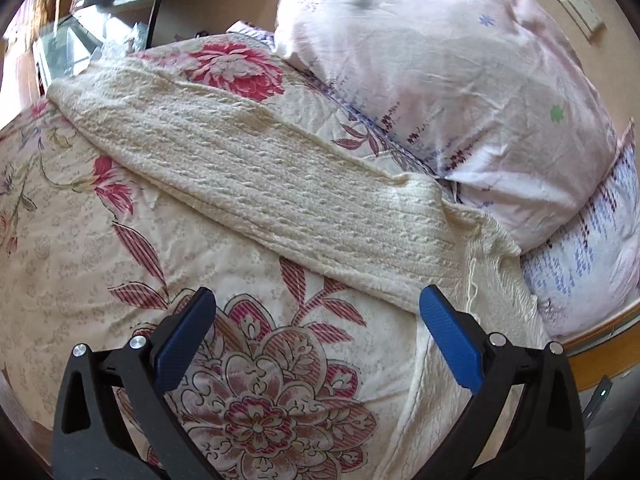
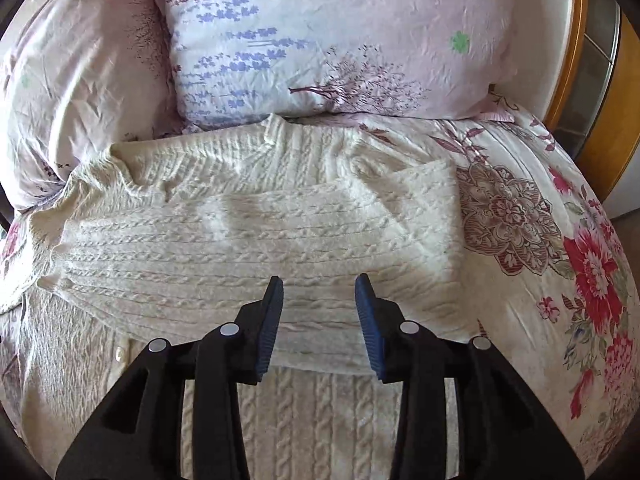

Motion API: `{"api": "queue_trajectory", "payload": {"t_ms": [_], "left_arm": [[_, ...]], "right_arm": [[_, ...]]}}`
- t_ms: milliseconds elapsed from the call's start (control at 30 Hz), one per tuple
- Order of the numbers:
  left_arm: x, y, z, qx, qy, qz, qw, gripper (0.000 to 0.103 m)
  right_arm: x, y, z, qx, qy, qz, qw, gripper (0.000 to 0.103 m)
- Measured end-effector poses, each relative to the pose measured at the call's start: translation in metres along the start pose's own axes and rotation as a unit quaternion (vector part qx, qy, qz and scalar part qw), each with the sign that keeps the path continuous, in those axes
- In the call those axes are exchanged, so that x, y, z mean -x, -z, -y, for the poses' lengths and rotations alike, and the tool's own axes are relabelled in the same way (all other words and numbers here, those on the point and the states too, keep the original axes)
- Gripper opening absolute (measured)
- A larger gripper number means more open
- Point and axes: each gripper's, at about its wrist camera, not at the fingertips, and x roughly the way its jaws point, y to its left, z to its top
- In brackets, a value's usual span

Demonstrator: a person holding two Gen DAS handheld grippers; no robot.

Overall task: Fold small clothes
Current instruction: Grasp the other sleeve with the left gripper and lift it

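Sleeve (image 2: pixel 256 236) lies folded across; both grippers (left (image 1: pixel 318 300), right (image 2: pixel 319 280)) have fingers apart, holding nothing, so smooth before gripping the hem.

Sweater (image 2: pixel 256 232) hem cut off by bottom edge; bedspread (image 2: pixel 560 240) beneath sweater hidden.

A floral bedspread (image 1: pixel 80 240), cream with red and pink blooms, covers most of both views. Pale pink pillows (image 1: pixel 440 80) with lavender sprigs fill the upper right of the left wrist view and the top of the right wrist view. A wooden bed edge (image 2: pixel 576 40) curves down the right side. White wall switches (image 1: pixel 576 4) sit at upper right.
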Motion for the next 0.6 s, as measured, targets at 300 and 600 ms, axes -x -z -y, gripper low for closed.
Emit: {"api": "queue_trajectory", "payload": {"t_ms": [300,600], "left_arm": [[-0.026,-0.031,-0.023,0.168,0.082,-0.004,0.9823,0.079],[-0.048,-0.038,-0.044,0.272,0.104,-0.002,0.9565,0.016]], "right_arm": [[0.013,0.008,-0.035,0.037,-0.03,0.012,0.999,0.054],[0.031,0.016,-0.025,0.035,-0.033,0.023,0.999,0.056]]}}
